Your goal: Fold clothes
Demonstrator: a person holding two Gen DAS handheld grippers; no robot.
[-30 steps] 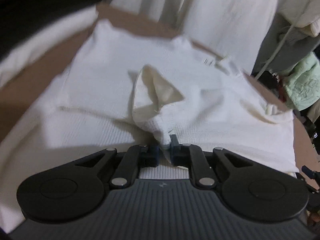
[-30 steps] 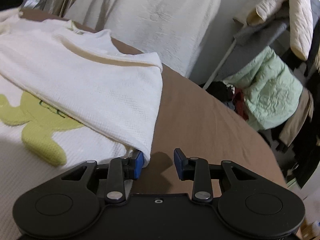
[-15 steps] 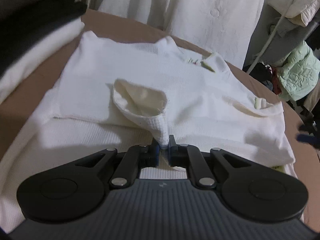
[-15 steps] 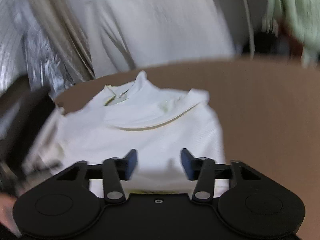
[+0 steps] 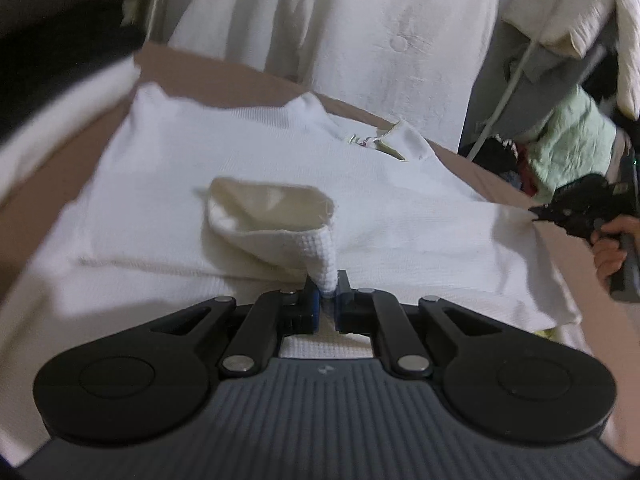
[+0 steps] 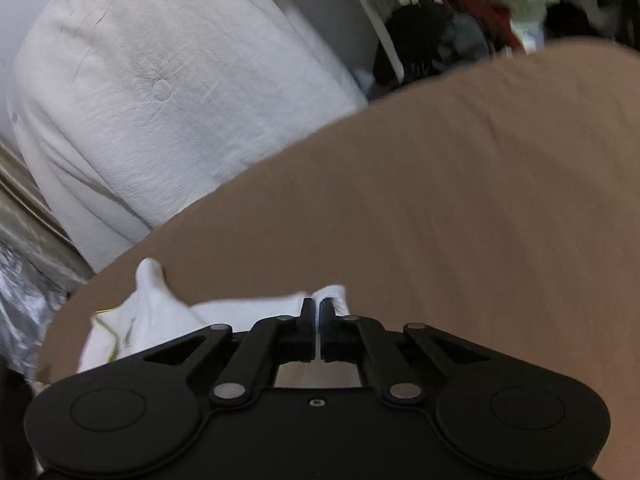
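Observation:
A white waffle-knit shirt (image 5: 248, 160) lies partly folded on the brown surface (image 5: 48, 200). My left gripper (image 5: 328, 294) is shut on a cream sleeve cuff (image 5: 276, 216) and holds it over the shirt's middle. My right gripper (image 6: 319, 308) is shut on the shirt's white edge (image 6: 332, 294); it also shows in the left wrist view (image 5: 576, 210) at the shirt's right side, held by a hand. The shirt's collar (image 5: 384, 142) with its label lies at the far side.
A large white padded cushion (image 5: 360, 28) stands behind the brown surface (image 6: 460, 200). Clothes hang and pile at the far right, among them a pale green jacket (image 5: 568, 148). A dark and white bundle (image 5: 60, 60) lies at the left.
My right gripper has swung over to the shirt's right edge and shut on it. My left gripper stays shut on the cuff, which has shifted slightly.

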